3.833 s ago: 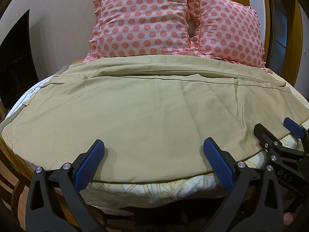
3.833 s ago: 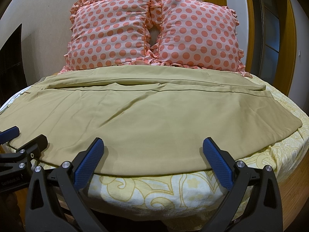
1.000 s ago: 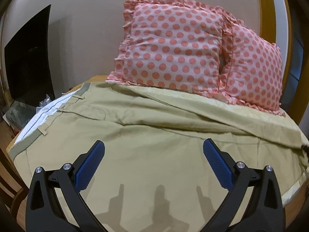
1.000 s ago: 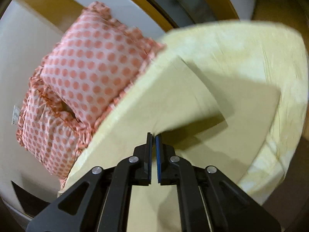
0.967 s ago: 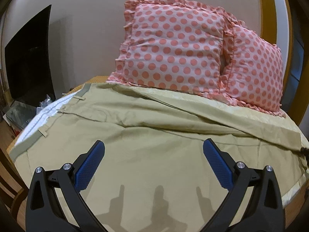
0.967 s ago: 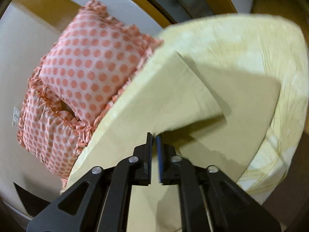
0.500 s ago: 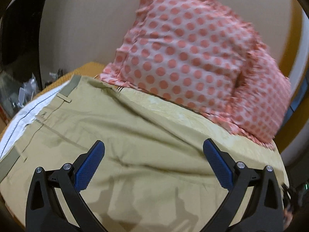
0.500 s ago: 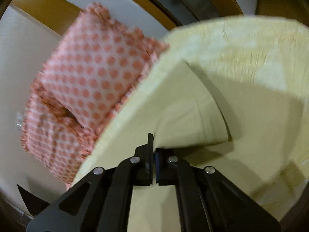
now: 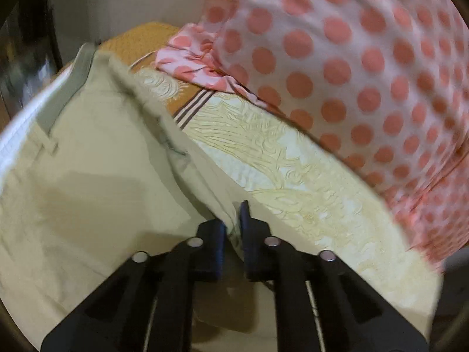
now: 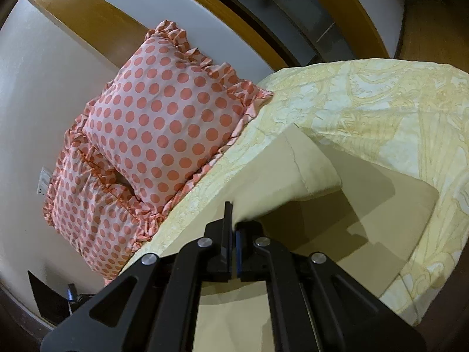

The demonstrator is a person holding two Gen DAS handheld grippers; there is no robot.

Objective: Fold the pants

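Observation:
Khaki pants [image 9: 88, 182] lie spread on the bed, waistband at the left with its white lining showing. My left gripper [image 9: 233, 220] is shut on the far edge of the pants, near the pillow. In the right wrist view my right gripper [image 10: 234, 223] is shut on the hem end of a pants leg [image 10: 293, 173] and holds it lifted above the other leg [image 10: 381, 223], which lies flat below.
Two pink polka-dot pillows [image 10: 164, 123] stand against the wall at the head of the bed; one looms close in the left wrist view [image 9: 366, 67]. The yellow patterned bedspread [image 10: 381, 108] covers the bed. A wooden door frame [image 10: 263, 38] stands beyond.
My left gripper has moved forward to the far edge of the pants and closed on it. My right gripper, still shut on the leg hem, has shifted slightly with it.

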